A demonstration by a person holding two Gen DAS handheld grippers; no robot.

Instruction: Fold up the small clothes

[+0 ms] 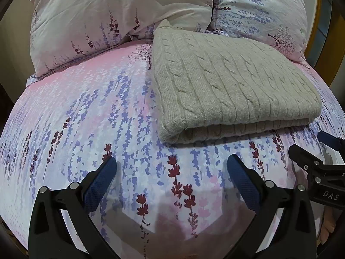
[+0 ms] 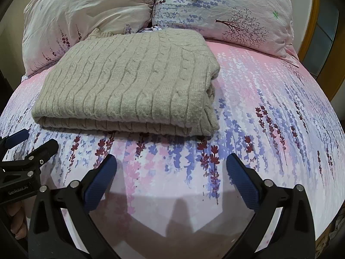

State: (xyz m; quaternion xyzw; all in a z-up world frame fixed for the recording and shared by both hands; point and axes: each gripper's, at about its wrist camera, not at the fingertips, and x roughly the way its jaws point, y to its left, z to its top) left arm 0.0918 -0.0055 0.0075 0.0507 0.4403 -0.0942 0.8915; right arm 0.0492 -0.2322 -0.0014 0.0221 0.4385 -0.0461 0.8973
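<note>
We see one sweater (image 1: 228,86), beige cable knit, lying folded on the bed (image 1: 86,118) in a flat rectangle of stacked layers. Its thick folded edge faces us, toward the foot of the bed, and its ribbed collar end points away, at the pillows (image 1: 120,13). The cable ribs run from the near edge to the far end, and that direction looks like its long axis, though the fisheye bends the shape and we cannot be sure. From the left wrist it sits ahead and to the right; from the right wrist it sits ahead and to the left, so it lies roughly between our two tools and beyond them.

We count two pillows, side by side at the head of the bed, touching each other. The far end of the sweater reaches their base, near the seam where they meet.

We count two grippers. Our left gripper (image 1: 171,170) hangs over the printed sheet just short of the sweater's near edge, its two blue-padded fingers (image 1: 99,185) spread wide with nothing between them. Our right gripper (image 2: 171,170) does the same on its side, spread wide and empty, clear of the knit. Each shows at the edge of the other's view, and part of a hand (image 2: 16,220) is visible low in the right wrist view.
</note>
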